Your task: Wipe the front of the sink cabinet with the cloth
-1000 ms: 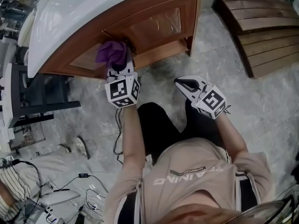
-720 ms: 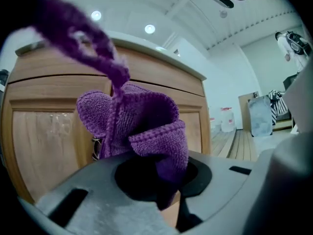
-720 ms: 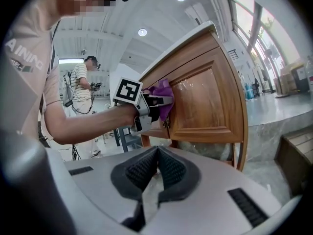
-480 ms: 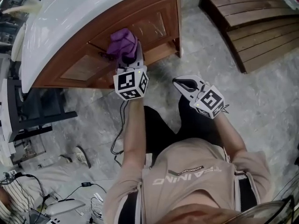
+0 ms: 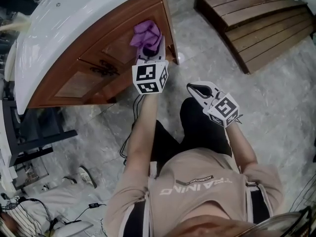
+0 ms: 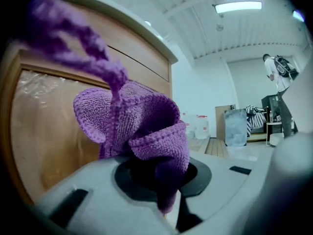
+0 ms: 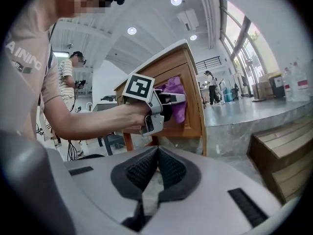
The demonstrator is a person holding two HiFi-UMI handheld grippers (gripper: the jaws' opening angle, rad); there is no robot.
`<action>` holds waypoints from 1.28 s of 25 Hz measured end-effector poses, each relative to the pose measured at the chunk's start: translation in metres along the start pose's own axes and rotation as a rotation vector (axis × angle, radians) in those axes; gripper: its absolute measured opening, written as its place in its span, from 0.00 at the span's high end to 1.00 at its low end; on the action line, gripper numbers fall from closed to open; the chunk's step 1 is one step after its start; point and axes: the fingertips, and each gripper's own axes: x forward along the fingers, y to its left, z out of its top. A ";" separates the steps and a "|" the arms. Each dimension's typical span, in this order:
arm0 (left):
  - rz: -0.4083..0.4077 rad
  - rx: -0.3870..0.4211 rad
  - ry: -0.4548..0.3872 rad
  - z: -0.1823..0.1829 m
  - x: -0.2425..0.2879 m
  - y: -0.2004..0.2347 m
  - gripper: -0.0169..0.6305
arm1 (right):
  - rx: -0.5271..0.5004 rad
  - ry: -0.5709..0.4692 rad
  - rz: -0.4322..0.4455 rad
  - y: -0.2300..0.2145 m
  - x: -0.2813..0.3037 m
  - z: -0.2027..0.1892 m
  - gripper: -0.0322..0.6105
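Two grippers logged: the left gripper (image 5: 149,52) has its jaws clamped on the purple cloth (image 5: 144,33), which is bunched against the front of the sink cabinet (image 5: 94,58) at its right-hand door, near the cabinet's right corner. The right gripper (image 5: 196,88) hangs well off the cabinet, jaws pressed together on nothing. Cabinet doors are shut, so the inside is hidden, and the cloth covers the left jaw tips in the left gripper view.
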 end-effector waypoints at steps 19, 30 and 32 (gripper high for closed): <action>-0.267 -0.028 -0.031 0.025 -0.020 -0.067 0.90 | 0.014 -0.020 -0.010 -0.008 0.002 0.010 0.93; 0.084 0.022 -0.053 0.016 -0.173 0.055 0.90 | -0.169 0.050 0.191 0.066 0.070 0.010 0.93; 0.173 0.017 -0.047 0.010 -0.206 0.088 0.90 | -0.173 0.047 0.238 0.082 0.083 0.015 0.93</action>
